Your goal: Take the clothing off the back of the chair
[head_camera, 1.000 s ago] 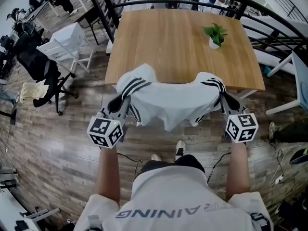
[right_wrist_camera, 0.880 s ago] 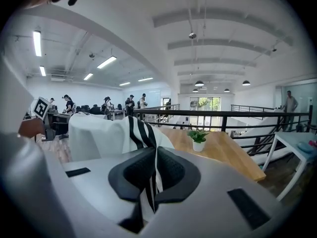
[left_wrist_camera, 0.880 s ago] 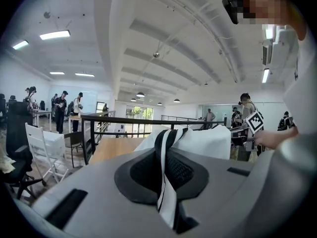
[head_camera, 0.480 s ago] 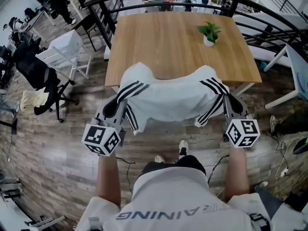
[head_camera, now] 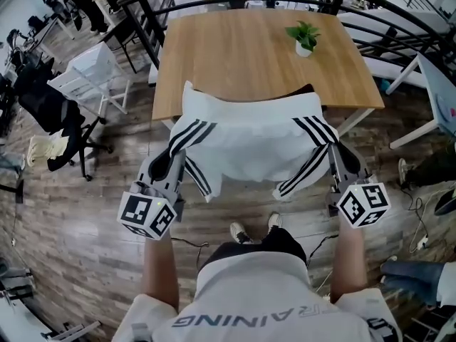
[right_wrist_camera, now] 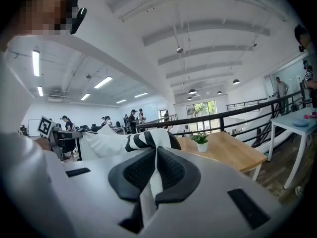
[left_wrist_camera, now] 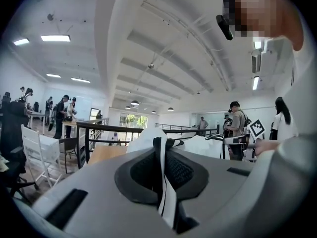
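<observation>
Comparing with a second before: left gripper (head_camera: pixel 177 147) and right gripper (head_camera: pixel 330 145) each clamped a striped shoulder of the clothing (head_camera: pixel 249 130), which sat higher at frame centre, stretched flat; probably clearing the hidden chair back.

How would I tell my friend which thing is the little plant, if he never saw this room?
Find the big wooden table in the middle of the head view. Toward its far right part stands the plant, in a small white pot. It is the only green thing on the table; the shirt at the near edge is white with black stripes.
</observation>
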Demonstrator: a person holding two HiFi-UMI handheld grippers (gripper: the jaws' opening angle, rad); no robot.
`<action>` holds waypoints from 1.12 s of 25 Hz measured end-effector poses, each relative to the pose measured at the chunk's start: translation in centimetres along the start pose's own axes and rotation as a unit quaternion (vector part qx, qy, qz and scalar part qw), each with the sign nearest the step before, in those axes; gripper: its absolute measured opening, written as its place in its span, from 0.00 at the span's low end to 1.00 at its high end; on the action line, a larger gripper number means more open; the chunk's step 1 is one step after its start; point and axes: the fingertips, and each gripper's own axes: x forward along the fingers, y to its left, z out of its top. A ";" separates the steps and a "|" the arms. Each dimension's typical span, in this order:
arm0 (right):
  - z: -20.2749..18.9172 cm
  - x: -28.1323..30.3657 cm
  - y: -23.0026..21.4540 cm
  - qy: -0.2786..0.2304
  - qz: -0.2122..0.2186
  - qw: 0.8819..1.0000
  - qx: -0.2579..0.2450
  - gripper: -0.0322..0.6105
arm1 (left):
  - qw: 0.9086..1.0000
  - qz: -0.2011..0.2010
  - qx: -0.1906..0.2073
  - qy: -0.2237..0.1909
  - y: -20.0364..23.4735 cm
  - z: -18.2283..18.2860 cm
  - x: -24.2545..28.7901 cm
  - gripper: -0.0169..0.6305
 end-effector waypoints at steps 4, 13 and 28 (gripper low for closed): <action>0.3 -1.5 0.0 -0.006 -0.001 1.000 0.008 0.10 | 1.000 0.008 0.002 -0.015 -0.6 0.9 -1.2 0.10; 0.5 -4.8 -0.9 -0.009 0.025 1.000 0.012 0.10 | 0.999 0.035 0.008 -0.021 -4.9 1.6 -3.9 0.10; 0.6 -16.1 -2.0 -0.013 0.062 0.998 -0.009 0.10 | 0.997 0.065 0.010 -0.033 -16.1 1.1 -11.1 0.10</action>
